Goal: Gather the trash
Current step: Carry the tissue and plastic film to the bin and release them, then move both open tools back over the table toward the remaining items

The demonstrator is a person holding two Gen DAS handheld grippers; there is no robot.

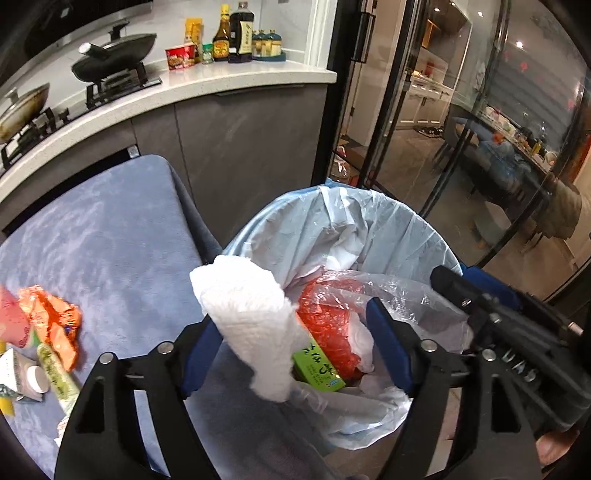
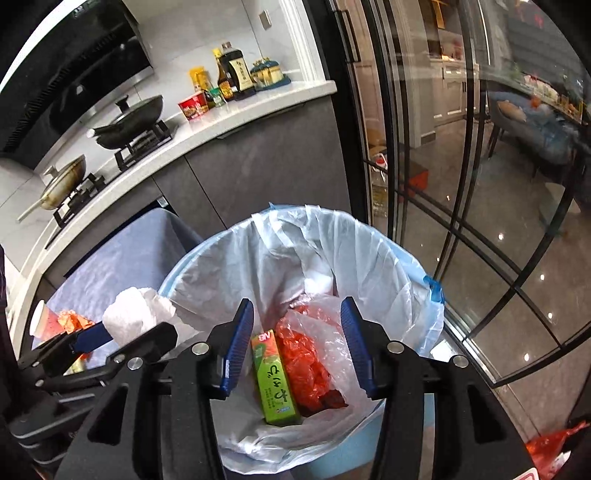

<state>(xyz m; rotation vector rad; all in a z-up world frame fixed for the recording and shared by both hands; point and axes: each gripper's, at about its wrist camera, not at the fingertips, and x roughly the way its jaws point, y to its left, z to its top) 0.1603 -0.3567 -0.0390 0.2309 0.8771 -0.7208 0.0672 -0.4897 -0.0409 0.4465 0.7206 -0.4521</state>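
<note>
The kitchen counter point(image 1: 207, 88) curves across the upper left of both views, carrying a stove with two pans point(image 1: 114, 59) and a cluster of sauce bottles point(image 1: 236, 33) at its far end. Glass doors point(image 2: 461, 184) with black frames fill the right side.

Below the counter, a blue-grey padded seat point(image 1: 110, 229) takes up the left of the left wrist view. The trash left on it lies at the lower left edge of that frame: an orange crumpled wrapper point(image 1: 51, 317), a green packet point(image 1: 55, 373) and a small white container point(image 1: 33, 380).

The bin point(image 2: 347, 454), light blue and lined with a pale plastic bag point(image 2: 369, 258), stands just beside the seat, in the centre and lower half of both frames. Inside it lie a clear bag with red plastic point(image 2: 306, 362) and a green carton point(image 2: 275, 376), the carton leaning against the red plastic.

The left gripper point(image 1: 295, 354) hangs over the near rim of the bin with its blue jaws spread wide. A crumpled white paper towel point(image 1: 251, 317) is between them, lying against the left-hand finger point(image 1: 199, 358) and well clear of the other one; the jaws are released, not clamped on it.

The right gripper point(image 2: 297, 347) is above the bin's mouth, jaws parted and gripping nothing, the carton visible in the gap far below.
</note>
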